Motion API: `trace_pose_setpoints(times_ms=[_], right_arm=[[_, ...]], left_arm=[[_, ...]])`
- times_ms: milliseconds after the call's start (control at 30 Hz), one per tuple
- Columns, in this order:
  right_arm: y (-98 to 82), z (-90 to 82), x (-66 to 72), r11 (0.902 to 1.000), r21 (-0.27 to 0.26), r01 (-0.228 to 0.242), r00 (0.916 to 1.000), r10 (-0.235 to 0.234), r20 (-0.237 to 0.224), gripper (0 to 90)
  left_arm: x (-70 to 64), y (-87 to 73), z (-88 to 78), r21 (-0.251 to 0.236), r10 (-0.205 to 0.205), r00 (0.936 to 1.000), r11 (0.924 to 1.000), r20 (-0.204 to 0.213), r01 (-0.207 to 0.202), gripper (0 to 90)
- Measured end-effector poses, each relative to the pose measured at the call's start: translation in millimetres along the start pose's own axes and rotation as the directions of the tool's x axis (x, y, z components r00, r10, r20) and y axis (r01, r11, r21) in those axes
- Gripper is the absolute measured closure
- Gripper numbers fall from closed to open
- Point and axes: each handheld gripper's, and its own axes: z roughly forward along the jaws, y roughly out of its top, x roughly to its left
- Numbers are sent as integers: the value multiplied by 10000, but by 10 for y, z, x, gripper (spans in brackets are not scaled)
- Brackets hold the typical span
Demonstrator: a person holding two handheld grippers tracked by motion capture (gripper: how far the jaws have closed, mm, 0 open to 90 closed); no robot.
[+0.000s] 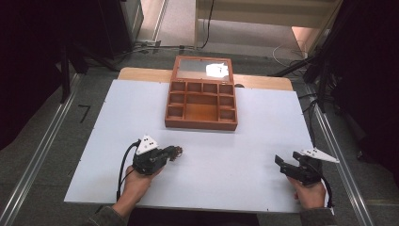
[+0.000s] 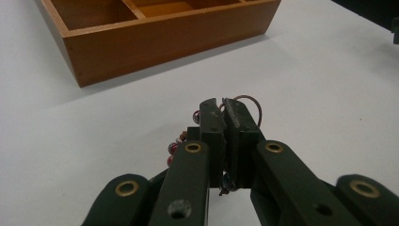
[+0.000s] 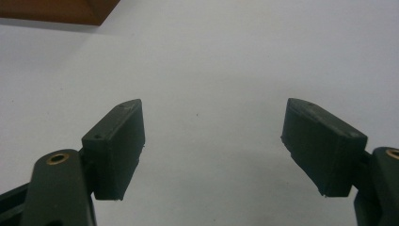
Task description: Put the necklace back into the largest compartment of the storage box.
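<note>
Bracelet [image 2: 181,141], prob beaded, clamped in L gripper [image 2: 225,110]

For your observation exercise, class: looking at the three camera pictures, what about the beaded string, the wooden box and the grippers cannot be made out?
- Beaded string, left gripper view: the shut jaws of the left gripper cover most of it, so its length is unknown.
- Wooden box, left gripper view: cut off by the top edge.
- Box lid, high view: glare hides its surface.
- Right gripper, right gripper view: its body is cut off at the bottom edge.

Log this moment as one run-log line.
left gripper: shut on bead bracelet | right gripper: open, nothing between | wooden box: lid up
</note>
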Motion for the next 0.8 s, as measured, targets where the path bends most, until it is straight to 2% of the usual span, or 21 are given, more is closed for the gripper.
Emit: trace_pose_setpoints(times_ms=[400,800], right_arm=[[-1,-2,-7,10000,-22,16,10000,-16,-11,199],[18,-24,10,9999,-135,101,9999,-99,122,176]], left_arm=[[31,93,4,-198,-65,10000,9998,-46,64,873],[1,168,70,-267,-23,10000,9996,46,25,873]])
